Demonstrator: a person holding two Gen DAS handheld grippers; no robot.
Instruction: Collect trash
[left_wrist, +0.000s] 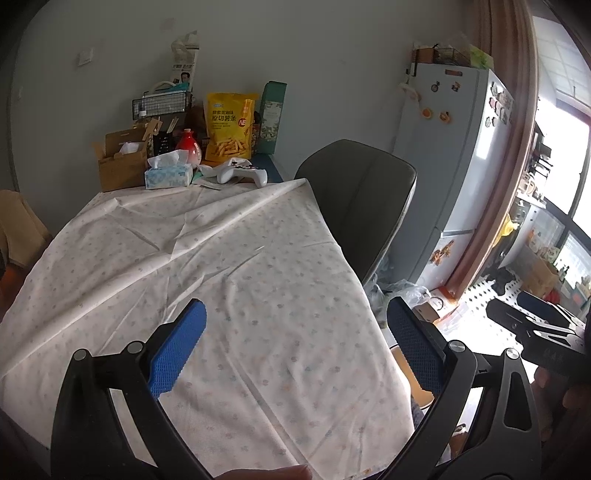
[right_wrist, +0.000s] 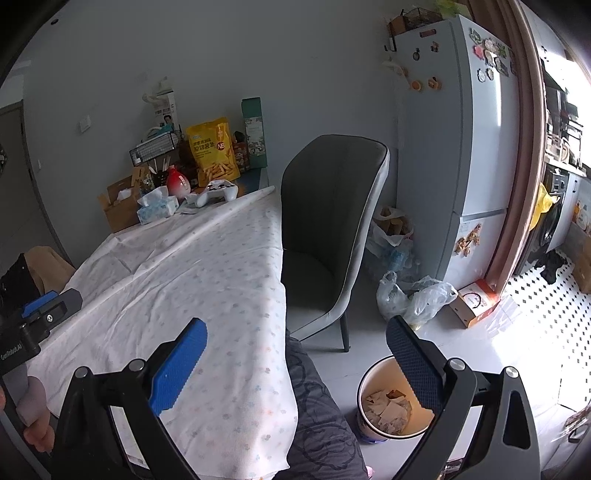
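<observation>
In the left wrist view, the left gripper (left_wrist: 295, 314) hangs above the table (left_wrist: 207, 258), its blue-padded fingers (left_wrist: 177, 343) spread wide apart with nothing between them. A white cloth with a faint dotted print covers the table top and drapes over the near edge. At the far end, against the wall, stand a yellow snack bag (left_wrist: 229, 125), a green carton (left_wrist: 272, 116), a red and white bottle (left_wrist: 189, 150), a tissue box (left_wrist: 168, 174), an open cardboard box (left_wrist: 122, 162) and a white game controller (left_wrist: 242, 172). A dark chair (left_wrist: 358, 199) is pushed up to the table's right side, and a pale fridge (left_wrist: 458, 158) with magnets stands beyond it. The right gripper (left_wrist: 532, 325) shows at the right edge of this view, over the floor.

In the right wrist view, the right gripper (right_wrist: 295, 343) is held over the table's right edge, its fingers (right_wrist: 179, 365) also wide apart and holding nothing. Below it on the floor, just beside the hanging cloth, sits a round bin (right_wrist: 369, 391) with crumpled paper scraps (right_wrist: 388, 410) inside. Clear plastic bags (right_wrist: 417, 299) lie on the floor between the chair (right_wrist: 325, 229) and the fridge (right_wrist: 461, 147), and a small orange and white box (right_wrist: 476, 301) rests just beside them. The left gripper (right_wrist: 40, 314) appears at the left edge of the frame, above the cloth
</observation>
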